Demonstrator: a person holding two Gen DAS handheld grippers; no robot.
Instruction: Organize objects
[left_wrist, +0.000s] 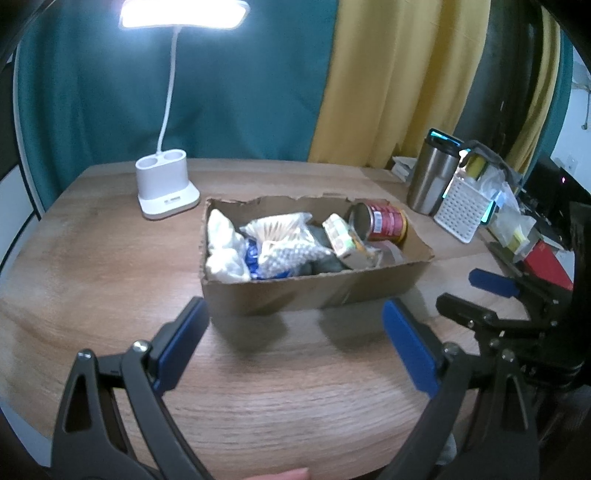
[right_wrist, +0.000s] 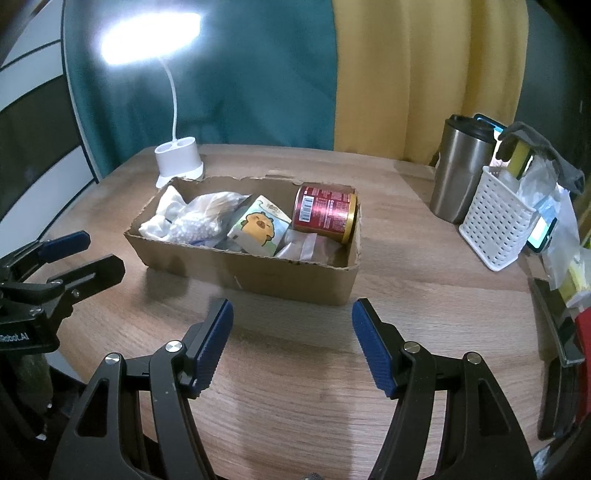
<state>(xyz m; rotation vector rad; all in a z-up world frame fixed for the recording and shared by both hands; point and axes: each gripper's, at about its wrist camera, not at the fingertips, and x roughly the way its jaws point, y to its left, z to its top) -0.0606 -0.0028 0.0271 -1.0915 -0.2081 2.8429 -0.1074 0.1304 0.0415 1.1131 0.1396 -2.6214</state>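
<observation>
Left gripper (left_wrist: 295, 343): jaws apart, blue pads wide of each other, nothing between them. It hangs above bare table just short of the cardboard box (left_wrist: 295, 291), touching nothing.

Right gripper (right_wrist: 291, 343): jaws also apart, though less wide; the gap holds only table. It too sits clear of the box's near wall. In the left wrist view it shows at the right edge, and in the right wrist view the left gripper shows at the left edge, so the two are side by side.

Box: shallow, with torn rims, lying on the middle of the wooden table (right_wrist: 295, 406). Contents, left to right in the right wrist view: a white crumpled bag (right_wrist: 162, 218), a clear packet of small white pieces (right_wrist: 207, 218), a small carton with a yellow cartoon animal (right_wrist: 258, 227) leaning at a tilt, a red can (right_wrist: 325, 214) on its side against the far right corner, and a clear wrapper (right_wrist: 306, 245) just in front of the can.

Surface: light wood grain, bare in front of the box.

Behind the box on the left stands a white desk lamp (left_wrist: 166, 188), lit, its neck curving up to a bright head. To the right stand a steel travel mug (right_wrist: 460, 173) and, just beside it, a white perforated basket (right_wrist: 495, 232) stuffed with bags and a yellow item. More clutter at the far right edge is too blurred to name.

Room: a teal curtain (left_wrist: 240, 92) on the left and a yellow curtain (left_wrist: 399, 85) on the right hang behind the table.
</observation>
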